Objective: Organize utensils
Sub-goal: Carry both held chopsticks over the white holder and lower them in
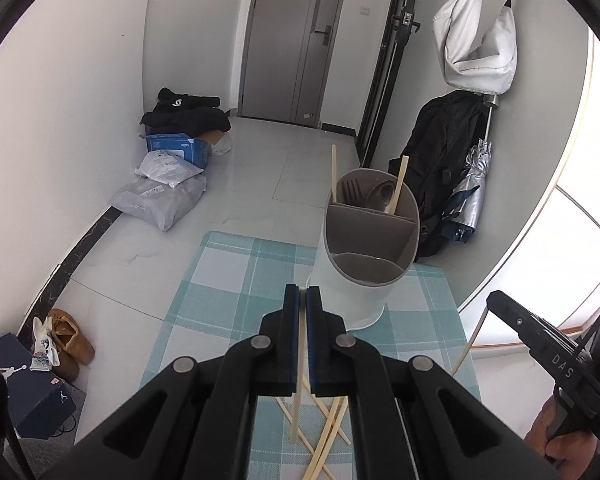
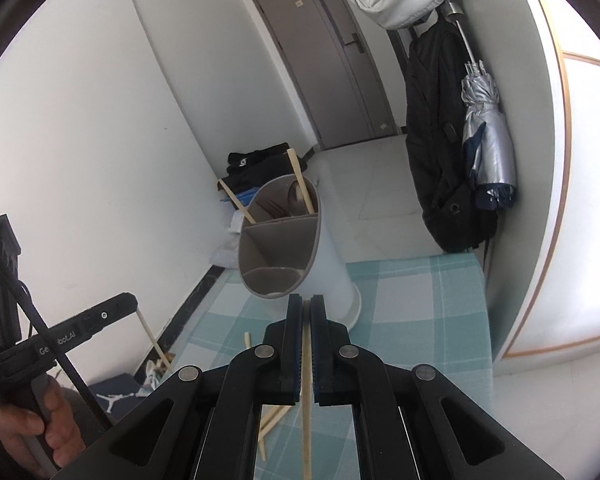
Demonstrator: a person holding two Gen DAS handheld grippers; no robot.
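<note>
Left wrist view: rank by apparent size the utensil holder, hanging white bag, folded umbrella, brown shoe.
1. utensil holder, though it sits nearest the camera, which inflates it
2. hanging white bag
3. folded umbrella
4. brown shoe

The bag and the holder are close; the fisheye makes that order unsure.

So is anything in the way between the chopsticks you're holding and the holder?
Nothing visible. Each gripper, left and right, is shut on one chopstick, and the utensil holder stands just ahead on the checked mat, its near compartments open.
</note>
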